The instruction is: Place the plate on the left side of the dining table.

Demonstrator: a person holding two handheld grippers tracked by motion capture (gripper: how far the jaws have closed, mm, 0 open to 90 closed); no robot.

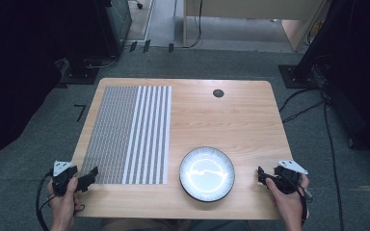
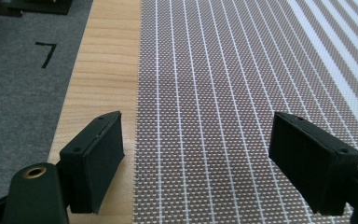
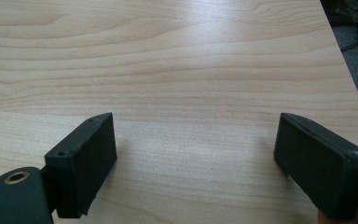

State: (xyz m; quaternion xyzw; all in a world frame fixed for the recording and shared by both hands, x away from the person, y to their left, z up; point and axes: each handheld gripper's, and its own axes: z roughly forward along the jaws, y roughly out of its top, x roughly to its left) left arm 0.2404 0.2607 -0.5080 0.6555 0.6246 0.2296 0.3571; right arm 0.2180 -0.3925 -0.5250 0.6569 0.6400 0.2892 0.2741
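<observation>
"What's lying nearest those two hands?"

"A woven placemat [image 1: 127,134] and a bowl [image 1: 207,173], both resting on the table [image 1: 241,120]."

"Describe the placemat."

"Rectangular, laid flat and unrolled, squared up with the table's edges. Its half away from the bowl is a fine grey-brown mesh crossed by thin white lines; the half toward the bowl carries broad white stripes running lengthwise. In the left gripper view the weave [image 2: 242,84] shows as tiny white dots on brown, its edge just inside the table's rim."

"And the bowl?"

"Round, dark-rimmed, shallow, upright. Its pale inside is glossy with glare. It sits just beside the placemat's near striped corner, apart from it."
</observation>
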